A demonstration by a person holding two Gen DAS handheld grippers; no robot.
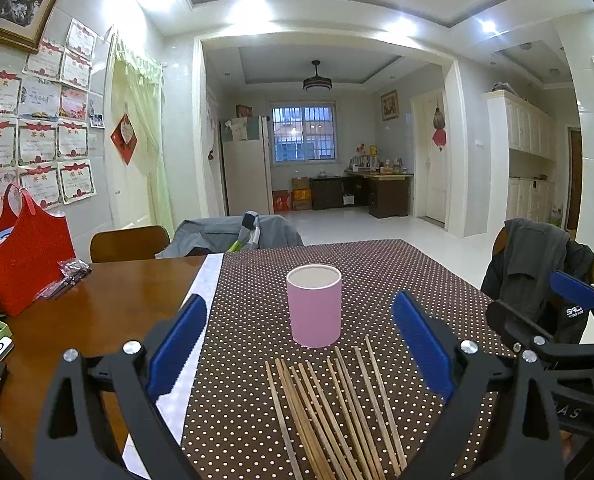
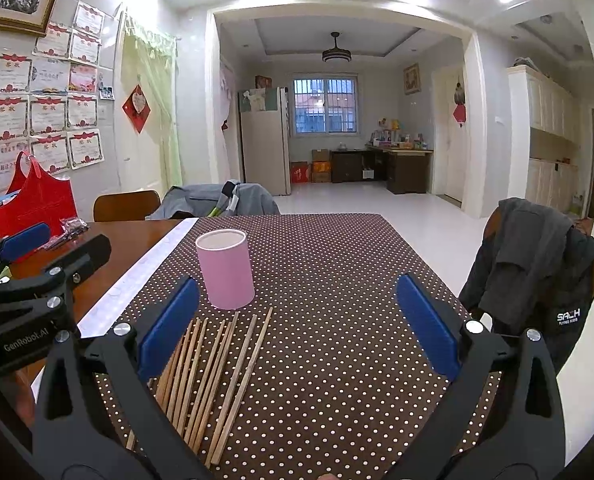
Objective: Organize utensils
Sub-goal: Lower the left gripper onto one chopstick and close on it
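Observation:
Several wooden chopsticks [image 1: 333,412] lie fanned on the brown polka-dot tablecloth [image 1: 257,320], just in front of an upright, empty pink cylindrical cup [image 1: 315,306]. My left gripper [image 1: 297,344] is open and empty, hovering above the chopsticks with the cup ahead between its blue pads. In the right wrist view the chopsticks [image 2: 213,380] lie at lower left and the cup [image 2: 226,268] stands beyond them. My right gripper [image 2: 297,320] is open and empty, to the right of the chopsticks. Each gripper shows at the edge of the other's view.
A red bag [image 1: 25,264], a small packet [image 1: 63,278] and boxes sit on the bare wood at the table's left. Chairs draped with grey jackets stand at the far side [image 1: 233,232] and the right [image 1: 537,272]. The table's right edge [image 2: 437,272] drops to white floor.

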